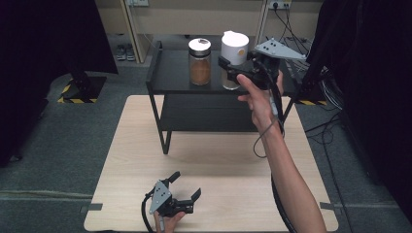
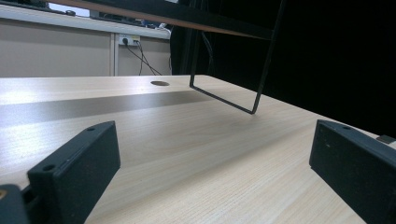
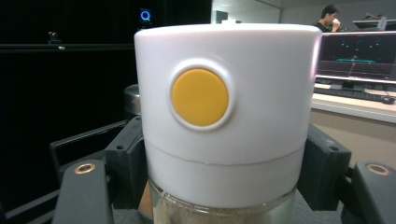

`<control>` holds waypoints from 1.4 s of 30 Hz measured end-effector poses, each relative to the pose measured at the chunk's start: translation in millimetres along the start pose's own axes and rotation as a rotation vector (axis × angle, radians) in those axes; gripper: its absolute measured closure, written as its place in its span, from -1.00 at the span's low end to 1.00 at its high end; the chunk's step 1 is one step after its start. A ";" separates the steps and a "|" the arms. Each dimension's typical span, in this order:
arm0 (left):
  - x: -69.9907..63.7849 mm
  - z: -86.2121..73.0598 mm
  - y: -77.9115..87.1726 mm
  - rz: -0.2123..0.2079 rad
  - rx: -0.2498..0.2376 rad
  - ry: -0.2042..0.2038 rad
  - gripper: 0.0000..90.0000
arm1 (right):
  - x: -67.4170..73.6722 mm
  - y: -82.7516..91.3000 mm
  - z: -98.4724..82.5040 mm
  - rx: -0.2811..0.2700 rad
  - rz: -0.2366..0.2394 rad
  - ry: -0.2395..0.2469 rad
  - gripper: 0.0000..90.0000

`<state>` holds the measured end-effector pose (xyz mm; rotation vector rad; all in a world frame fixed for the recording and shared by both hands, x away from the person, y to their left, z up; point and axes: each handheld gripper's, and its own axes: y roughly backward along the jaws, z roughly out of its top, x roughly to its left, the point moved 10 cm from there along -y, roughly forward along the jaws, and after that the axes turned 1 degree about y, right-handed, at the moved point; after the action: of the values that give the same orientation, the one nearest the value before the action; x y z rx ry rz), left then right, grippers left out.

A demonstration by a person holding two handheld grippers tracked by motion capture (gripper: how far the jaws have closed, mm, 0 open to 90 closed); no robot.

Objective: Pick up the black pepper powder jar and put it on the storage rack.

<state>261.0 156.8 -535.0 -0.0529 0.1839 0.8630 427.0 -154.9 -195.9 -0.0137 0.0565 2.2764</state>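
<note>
Gripping the white-capped jar [image 1: 234, 53] at the black shelf rack [image 1: 170, 73], the right hand-held gripper [image 1: 232, 73] is clamped on it just under the cap.
In the right gripper view the two black jaws press both sides of the jar [image 3: 219, 121], which has a yellow round button on the white cap and tan powder in the glass below. The jar sits at the rack's top shelf level, upright, whether touching the shelf I cannot tell. A silver-lidded jar of brown powder [image 1: 199, 62] stands just beside it to the left on the same shelf, close enough to crowd that side. The left hand-held gripper [image 1: 187, 187] rests low on the tabletop [image 1: 218, 160] near the front edge, jaws spread wide with nothing between them, well apart from the rack; rack leg [image 2: 259, 74] ahead of it.
</note>
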 end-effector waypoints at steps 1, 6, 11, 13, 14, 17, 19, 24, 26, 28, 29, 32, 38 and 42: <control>0.0 0.0 0.0 0.000 0.000 0.000 -0.97 | -0.4 -1.4 0.0 0.001 -0.003 -0.002 -0.32; 0.2 0.0 0.1 0.000 0.000 0.002 -0.97 | -3.1 -9.7 -0.7 0.001 -0.022 -0.010 -0.32; 0.5 0.0 0.2 -0.001 0.000 0.003 -0.97 | -5.4 -17.0 -2.5 0.003 -0.044 -0.025 -0.32; 0.6 0.0 0.2 -0.001 0.000 0.003 -0.97 | -5.8 -19.1 -2.9 0.005 -0.049 -0.025 -0.32; 0.5 0.0 0.3 -0.001 0.000 0.003 -0.97 | -6.0 -20.0 -3.0 0.005 -0.053 -0.024 -0.32; 0.6 0.0 0.3 -0.001 -0.001 0.004 -0.97 | -6.2 -22.6 -3.8 0.007 -0.067 -0.023 -0.32; 0.7 -0.1 0.4 -0.001 -0.002 0.005 -0.97 | -6.6 -23.7 -4.8 0.007 -0.070 -0.025 -0.32; 0.8 -0.2 0.4 -0.001 -0.003 0.005 -0.97 | -7.1 -25.2 -7.8 0.010 -0.079 -0.026 -0.32; 0.9 -0.2 0.5 -0.002 -0.003 0.006 -0.97 | -7.3 -25.8 -9.1 0.013 -0.080 -0.024 -0.32; 0.9 -0.2 0.5 -0.001 -0.004 0.006 -0.97 | -7.7 -25.6 -10.3 0.009 -0.079 -0.027 -0.32; 0.9 -0.2 0.5 -0.002 -0.004 0.007 -0.97 | -7.9 -25.5 -10.5 0.008 -0.079 -0.027 -0.32; 0.8 -0.2 0.6 -0.001 -0.004 0.006 -0.97 | -7.2 -25.2 -11.2 0.005 -0.081 -0.021 -0.32; 0.8 -0.2 0.6 -0.001 -0.004 0.006 -0.97 | -6.3 -22.9 -14.2 -0.010 -0.083 -0.018 -0.36; 0.7 -0.2 0.6 -0.001 -0.004 0.005 -0.97 | -6.1 -22.4 -15.7 0.014 -0.078 -0.048 -0.73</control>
<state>261.0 157.7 -535.3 -0.0586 0.1869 0.8621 447.8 -145.7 -212.2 0.0449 0.0459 2.1971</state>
